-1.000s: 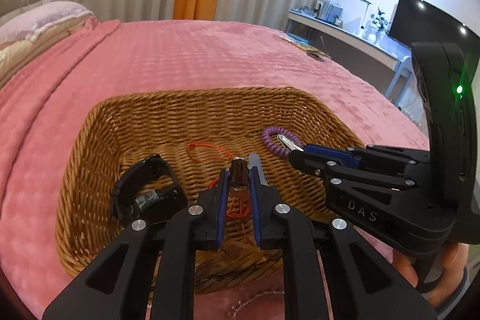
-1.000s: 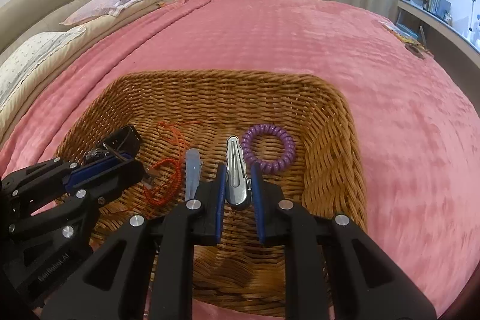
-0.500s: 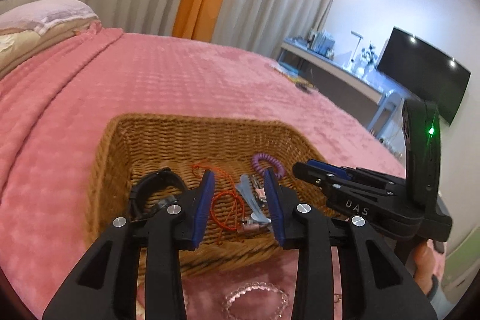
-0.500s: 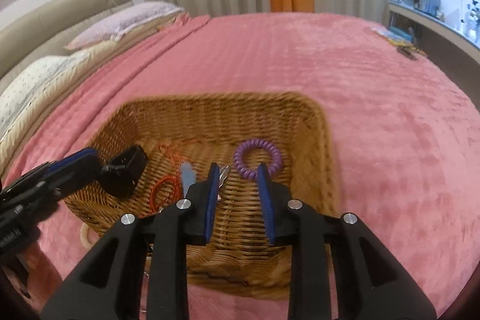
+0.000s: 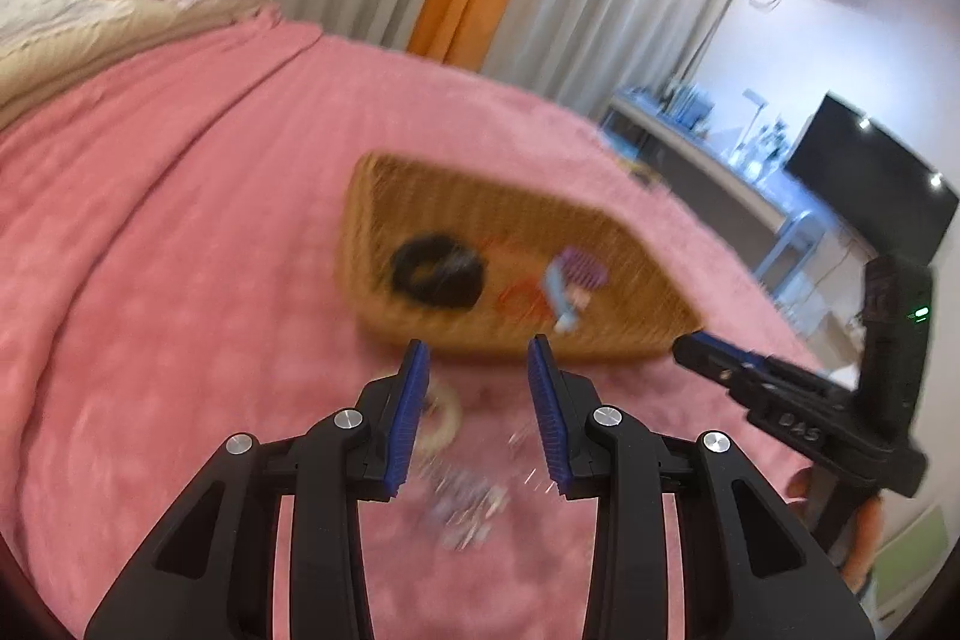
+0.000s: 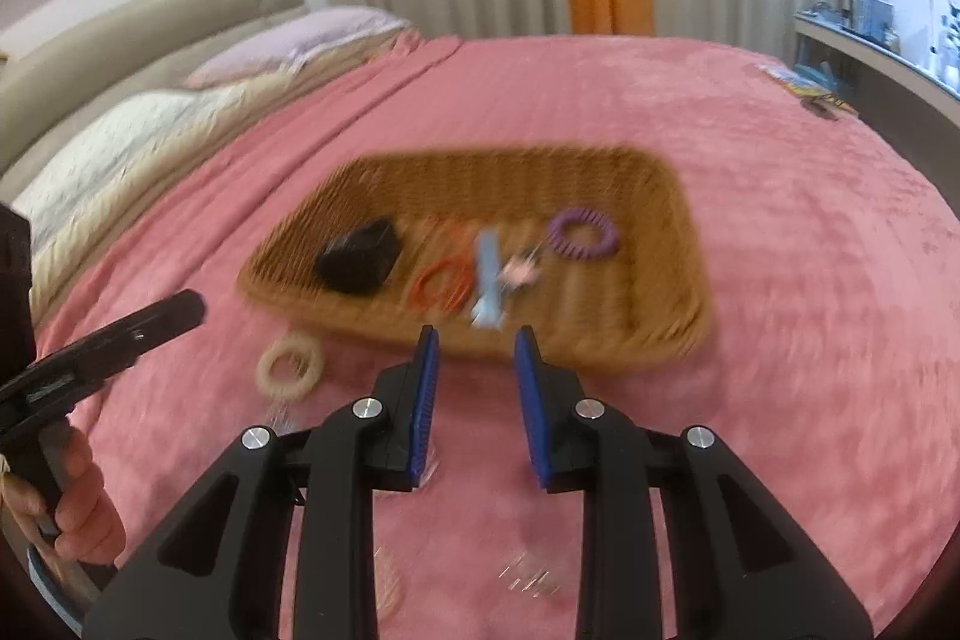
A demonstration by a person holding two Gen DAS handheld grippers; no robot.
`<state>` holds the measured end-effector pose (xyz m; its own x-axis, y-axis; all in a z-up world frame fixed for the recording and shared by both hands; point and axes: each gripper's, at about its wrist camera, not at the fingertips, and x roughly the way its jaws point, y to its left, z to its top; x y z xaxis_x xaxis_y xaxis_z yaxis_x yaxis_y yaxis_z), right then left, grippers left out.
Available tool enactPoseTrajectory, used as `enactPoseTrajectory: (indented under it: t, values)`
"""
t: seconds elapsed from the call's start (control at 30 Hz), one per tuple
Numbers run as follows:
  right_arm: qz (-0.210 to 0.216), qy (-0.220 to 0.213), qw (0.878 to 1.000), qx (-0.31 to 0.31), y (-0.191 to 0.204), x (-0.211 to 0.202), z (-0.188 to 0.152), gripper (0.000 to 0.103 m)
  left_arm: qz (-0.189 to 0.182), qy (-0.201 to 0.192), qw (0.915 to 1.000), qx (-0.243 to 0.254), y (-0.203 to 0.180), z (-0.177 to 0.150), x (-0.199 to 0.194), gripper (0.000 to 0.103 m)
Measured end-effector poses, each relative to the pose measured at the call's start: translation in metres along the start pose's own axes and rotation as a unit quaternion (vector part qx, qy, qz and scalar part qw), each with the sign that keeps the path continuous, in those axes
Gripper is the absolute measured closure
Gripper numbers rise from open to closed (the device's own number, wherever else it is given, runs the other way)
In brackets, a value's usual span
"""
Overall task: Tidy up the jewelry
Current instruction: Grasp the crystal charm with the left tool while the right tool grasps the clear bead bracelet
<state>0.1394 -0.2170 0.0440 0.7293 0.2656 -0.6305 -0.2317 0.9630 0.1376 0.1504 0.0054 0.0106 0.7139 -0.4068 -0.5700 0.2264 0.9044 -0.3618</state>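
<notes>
Loosely speaking, everything left to sort was light and small: the cream beaded ring (image 6: pixel 290 361) lay on the pink bedspread (image 6: pixel 810 340) just outside the wicker basket (image 6: pixel 684 334), at about eight o'clock from it in the right wrist view, and looked stiff enough to be pinched across one side of its band. Nearer the cameras, a blurred clear or crystal-like beaded piece (image 5: pixel 465 505) lay on the bedspread between and below the left jaws; it would probably be slippery and apt to slump, so a grip on a bunched section seemed wiser than on a single bead. The left gripper (image 5: pixel 478 394) had its jaws spread wide with nothing between them, and the right gripper (image 6: pixel 474 385) likewise stood open and held nothing. Inside the basket lay a black watch (image 6: pixel 358 256) at nine o'clock, a red cord (image 6: pixel 444 280) near the middle, a light blue clip (image 6: pixel 489 280) just beside it, something small and pinkish (image 6: pixel 519 273) touching or next to the clip, and a purple coil hair tie (image 6: pixel 583 233) toward two o'clock. Motion blur hid finer detail. The basket itself seemed rigid and shallow, so pieces could probably be dropped in from low over its rim.
</notes>
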Motion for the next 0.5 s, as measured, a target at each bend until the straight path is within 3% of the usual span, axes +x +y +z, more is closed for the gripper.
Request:
enactPoseTrajectory:
  t: [0.17, 0.33, 0.5]
  values:
    - [0.007, 0.055, 0.998, -0.013, 0.020, 0.026, -0.019, 0.080, 0.013, 0.061, 0.9980, -0.009, 0.017, -0.023, 0.015, 0.072]
    - [0.002, 0.089, 0.996, -0.022, 0.026, 0.049, -0.028, 0.080, -0.010, 0.089, 0.9959, -0.007, 0.022, -0.031, 0.028, 0.072]
    - [-0.010, 0.109, 0.994, -0.023, 0.027, 0.063, -0.032, 0.080, 0.036, 0.103, 0.9939, 0.015, 0.016, -0.039, 0.039, 0.078]
